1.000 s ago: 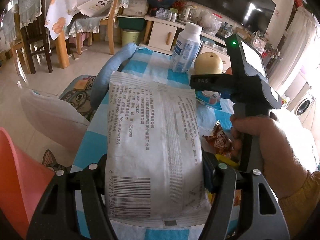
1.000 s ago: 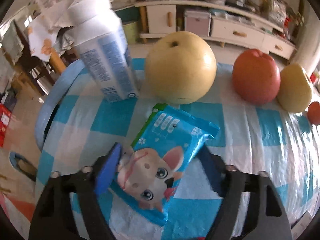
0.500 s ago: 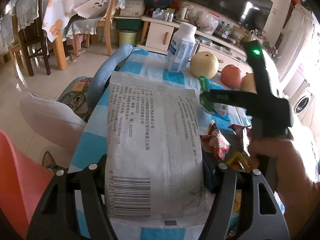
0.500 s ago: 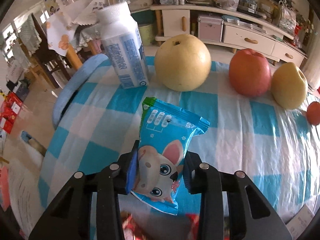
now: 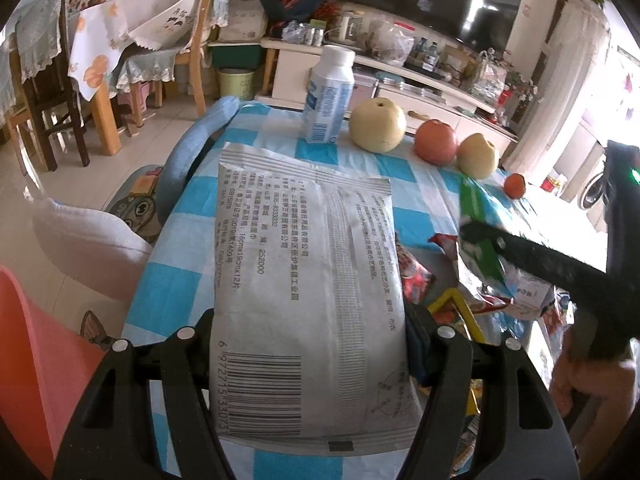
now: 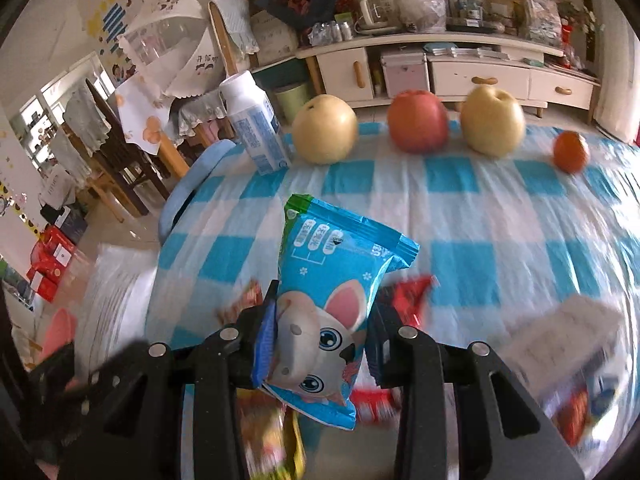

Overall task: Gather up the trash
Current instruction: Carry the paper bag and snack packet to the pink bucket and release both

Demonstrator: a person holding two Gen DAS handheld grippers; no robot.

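My left gripper (image 5: 310, 332) is shut on a large white wet-wipe packet (image 5: 304, 288) with a barcode, held above the table's near left part. My right gripper (image 6: 322, 320) is shut on a blue snack wrapper (image 6: 332, 292) with a cartoon rabbit, lifted above the blue-and-white checked tablecloth (image 6: 460, 216). The right gripper also shows in the left wrist view (image 5: 540, 264), to the right of the packet. Several loose wrappers (image 5: 416, 276) lie on the table under both grippers.
A white-and-blue milk bottle (image 5: 330, 96), two yellow pears (image 5: 378, 124), a red apple (image 5: 435, 141) and a small orange (image 5: 514, 185) stand along the table's far edge. A pink bin (image 5: 24, 356) is at the lower left. Chairs stand beyond.
My right gripper has shut on the blue wrapper, lifted it off the table and pulled back toward me and to the right. My left gripper still holds the white packet.
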